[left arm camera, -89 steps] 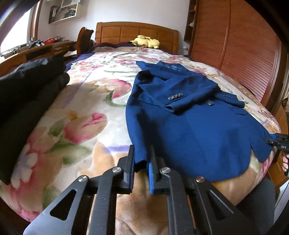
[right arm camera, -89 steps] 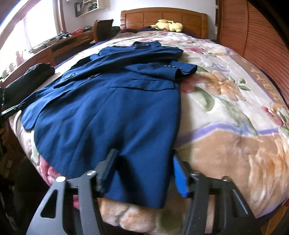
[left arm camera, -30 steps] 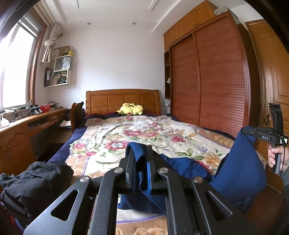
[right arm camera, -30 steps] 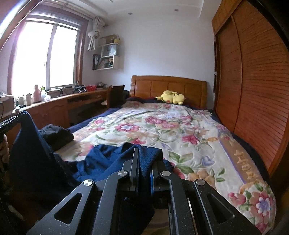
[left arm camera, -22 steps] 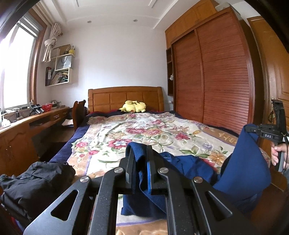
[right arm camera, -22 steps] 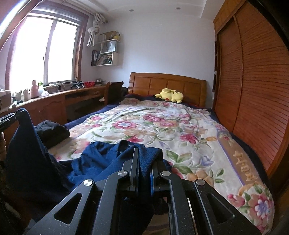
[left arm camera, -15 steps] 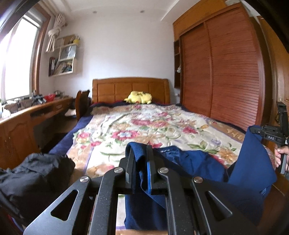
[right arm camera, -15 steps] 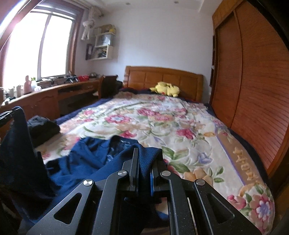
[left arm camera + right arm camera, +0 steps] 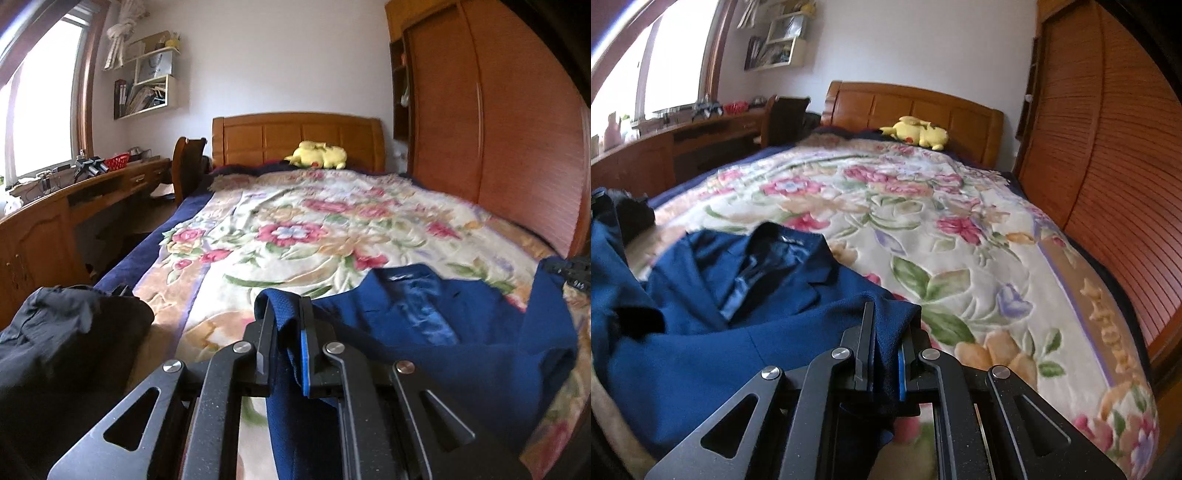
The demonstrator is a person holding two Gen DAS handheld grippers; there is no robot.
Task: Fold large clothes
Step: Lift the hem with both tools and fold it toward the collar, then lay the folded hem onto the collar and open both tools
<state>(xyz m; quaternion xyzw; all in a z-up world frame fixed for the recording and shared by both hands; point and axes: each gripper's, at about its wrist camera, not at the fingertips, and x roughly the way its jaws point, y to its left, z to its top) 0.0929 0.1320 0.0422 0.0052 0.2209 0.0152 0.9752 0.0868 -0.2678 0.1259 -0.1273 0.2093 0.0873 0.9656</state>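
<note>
A navy blue jacket (image 9: 436, 332) lies on the near end of the bed, collar toward the headboard; it also shows in the right wrist view (image 9: 731, 295). My left gripper (image 9: 286, 317) is shut on a fold of the jacket's hem at its left corner. My right gripper (image 9: 886, 332) is shut on the hem at its right corner. Both lifted corners are drawn over the jacket's body toward the collar. The right gripper's tip shows at the right edge of the left wrist view (image 9: 569, 271).
The bed carries a floral blanket (image 9: 314, 229) with a yellow plush toy (image 9: 319, 155) by the wooden headboard (image 9: 295, 138). A black garment (image 9: 55, 332) lies at the bed's near left corner. A desk (image 9: 55, 206) runs along the left, a wooden wardrobe (image 9: 498, 129) along the right.
Both grippers closed on the hem, lifted it high, and now come down and forward over the bed. The jacket has slid toward the foot and its lower part folds toward the collar.
</note>
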